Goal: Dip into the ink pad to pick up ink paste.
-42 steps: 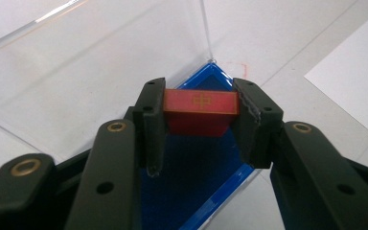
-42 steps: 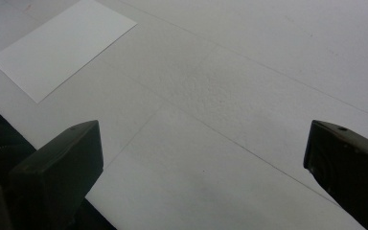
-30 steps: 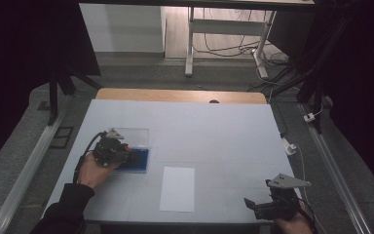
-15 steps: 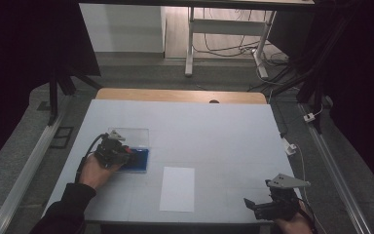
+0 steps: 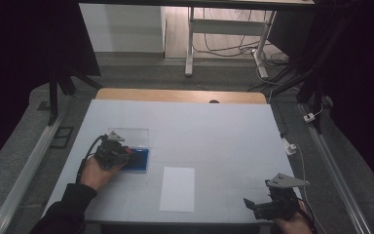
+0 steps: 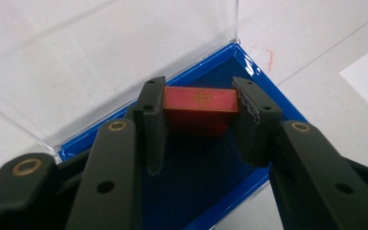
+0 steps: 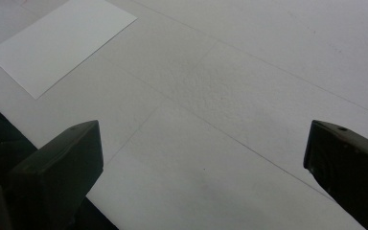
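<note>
Left gripper (image 6: 199,127): jaws closed on red block (image 6: 200,109), pads pressing both end faces, block just above the blue tray (image 6: 263,179) lining, clear lid (image 6: 100,62) standing open behind it. Risk: pads grip near the block's upper edge, so a tilted lift could let it slip or knock the lid. White sheet (image 5: 177,188) lies between the grippers. Right gripper (image 7: 203,165): jaws wide apart, nothing between them, bare table (image 7: 249,72) ahead.

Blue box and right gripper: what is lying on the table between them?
In the high view, a white sheet of paper lies flat between the blue box and the right gripper; otherwise that stretch of the table is bare.
</note>
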The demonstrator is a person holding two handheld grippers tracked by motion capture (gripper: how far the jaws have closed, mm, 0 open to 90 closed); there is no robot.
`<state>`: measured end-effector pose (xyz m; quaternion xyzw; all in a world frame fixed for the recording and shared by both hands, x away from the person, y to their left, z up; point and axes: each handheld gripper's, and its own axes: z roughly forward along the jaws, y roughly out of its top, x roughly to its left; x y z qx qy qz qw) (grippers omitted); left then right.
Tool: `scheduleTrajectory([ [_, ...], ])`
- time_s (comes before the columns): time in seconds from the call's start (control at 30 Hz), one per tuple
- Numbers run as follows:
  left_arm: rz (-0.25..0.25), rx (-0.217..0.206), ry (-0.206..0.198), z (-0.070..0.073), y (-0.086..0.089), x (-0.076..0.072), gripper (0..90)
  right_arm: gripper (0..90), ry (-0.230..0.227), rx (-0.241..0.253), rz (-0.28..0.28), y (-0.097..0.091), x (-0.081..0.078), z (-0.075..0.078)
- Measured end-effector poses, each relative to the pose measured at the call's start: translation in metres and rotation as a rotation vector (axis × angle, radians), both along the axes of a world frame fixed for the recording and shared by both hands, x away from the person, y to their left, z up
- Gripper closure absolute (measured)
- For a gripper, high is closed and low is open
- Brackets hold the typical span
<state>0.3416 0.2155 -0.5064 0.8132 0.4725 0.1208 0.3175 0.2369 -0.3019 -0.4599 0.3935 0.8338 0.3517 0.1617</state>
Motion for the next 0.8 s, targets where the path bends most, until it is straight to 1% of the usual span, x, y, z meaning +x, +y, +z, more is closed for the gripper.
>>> scheduleTrajectory([
  [0.03,0.000,-0.002,0.001,0.000,0.000,0.000,59.0,0.0,0.000,0.002,0.001,0.000,0.000,0.000],
  [0.07,-0.001,0.013,-0.004,0.000,-0.001,-0.001,59.0,0.0,0.000,0.002,0.001,0.000,0.000,0.000],
  [0.17,-0.010,0.117,-0.041,0.003,-0.014,-0.005,59.0,0.0,0.002,0.000,0.003,0.000,0.000,0.000],
  [0.2,-0.010,0.117,-0.041,0.003,-0.014,-0.005,58.9,0.0,0.003,0.000,0.003,0.000,0.000,0.000],
  [0.23,-0.009,0.109,-0.041,0.003,-0.013,-0.004,58.9,0.0,0.003,0.000,0.003,0.000,0.000,0.000],
  [0.33,-0.007,0.055,-0.025,0.002,-0.007,-0.002,58.8,0.0,0.000,-0.001,0.002,0.000,0.000,0.000],
  [0.37,-0.006,0.048,-0.023,0.001,-0.006,-0.002,58.7,0.0,-0.002,0.001,0.002,0.000,0.000,0.000],
  [0.5,-0.010,0.036,-0.019,0.003,-0.003,-0.001,58.4,0.0,-0.004,0.002,0.003,0.000,0.000,0.000],
  [0.6,-0.009,0.018,-0.016,0.005,-0.001,-0.001,58.4,0.0,-0.005,0.003,0.003,0.000,0.000,0.000],
  [0.7,-0.007,-0.007,-0.028,0.010,0.003,-0.004,58.3,0.0,-0.007,0.008,0.003,-0.001,0.000,0.000],
  [0.8,-0.004,-0.010,-0.045,0.016,0.005,-0.009,58.3,0.0,-0.007,0.008,0.003,-0.001,0.000,0.000],
])
